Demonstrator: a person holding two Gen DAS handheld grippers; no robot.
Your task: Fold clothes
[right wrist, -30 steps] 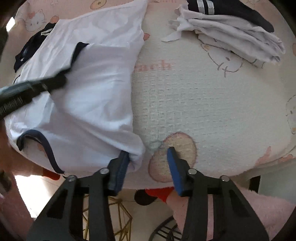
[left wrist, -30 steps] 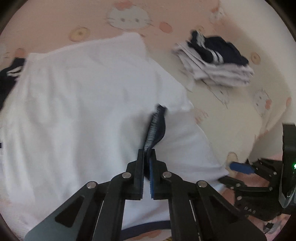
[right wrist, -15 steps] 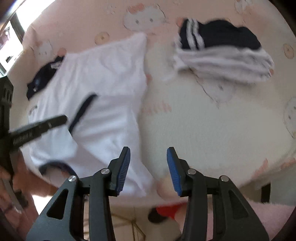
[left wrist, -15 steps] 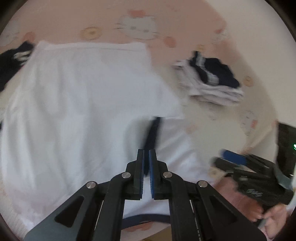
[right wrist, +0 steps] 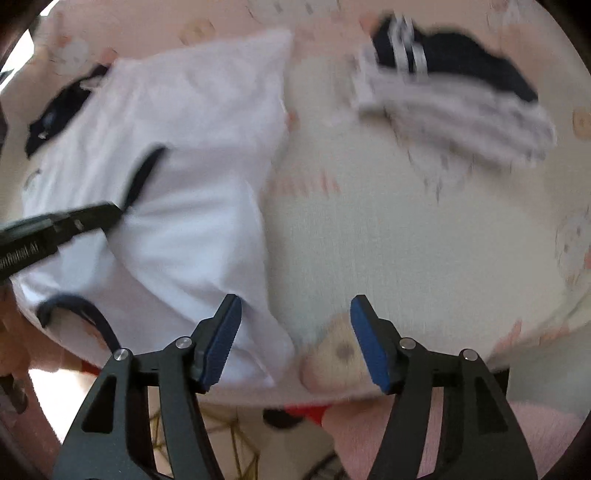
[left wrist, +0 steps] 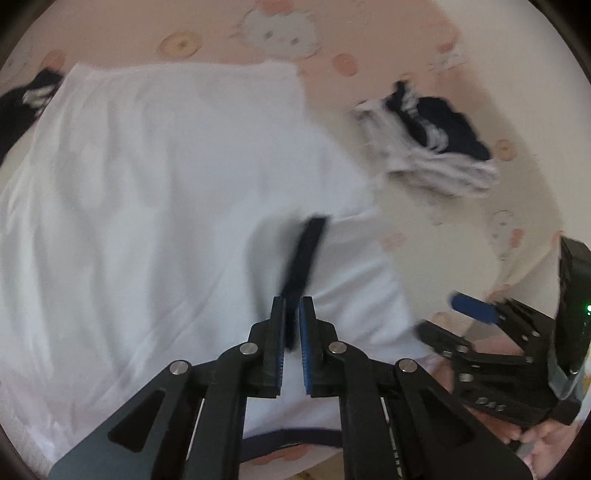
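Lifted clear of the shirt corner: my right gripper (right wrist: 295, 339), jaws wide, empty. My left gripper (left wrist: 291, 332) pinches the white shirt's (left wrist: 147, 192) navy sleeve cuff (left wrist: 304, 251), jaws nearly closed.

You are looking at a surface (right wrist: 369, 229) that is wearing a pink and cream cover printed with cartoon cat faces (left wrist: 280, 31), small round doughnut shapes (left wrist: 180, 44) and a line of blurred pink lettering (right wrist: 306, 183). Below its near edge, in the right wrist view, a gold wire frame (right wrist: 236, 446) is standing on the pale floor, something red (right wrist: 306, 410) is showing just under the edge, and a fluffy pink fabric (right wrist: 532, 443) is filling the lower right corner.
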